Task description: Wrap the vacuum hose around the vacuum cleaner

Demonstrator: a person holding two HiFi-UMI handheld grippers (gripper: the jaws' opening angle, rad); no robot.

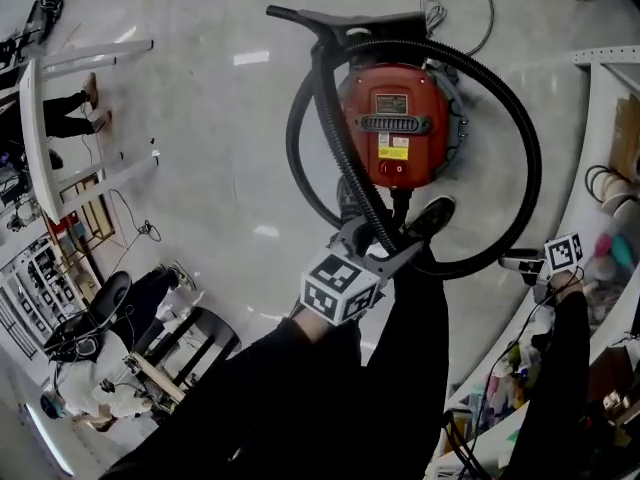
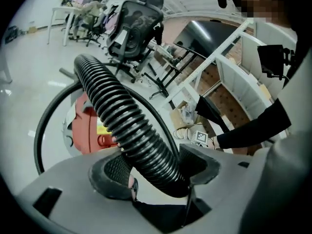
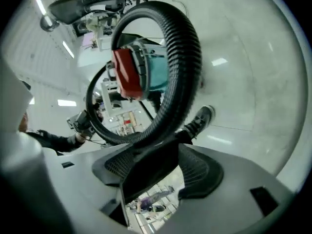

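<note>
The red vacuum cleaner [image 1: 395,123] stands on the floor ahead of my feet, and the left gripper view shows it too, vacuum cleaner [image 2: 90,126]. Its black ribbed hose [image 1: 530,158] curves around it in a wide loop. My left gripper [image 1: 385,243] is shut on the hose [image 2: 122,126] just in front of the vacuum, both pads against its ribs. At the right, my right gripper [image 1: 515,263] is shut on the hose's smooth black end piece [image 3: 146,172]. From there the hose [image 3: 185,57] arcs up around the vacuum cleaner [image 3: 129,74].
A black floor head [image 1: 345,20] and a loose cable [image 1: 435,13] lie beyond the vacuum. A white desk [image 1: 35,118] stands at the left, a white shelf unit [image 1: 600,138] at the right and an office chair [image 1: 100,313] at the lower left. My shoe [image 1: 432,218] is beside the hose.
</note>
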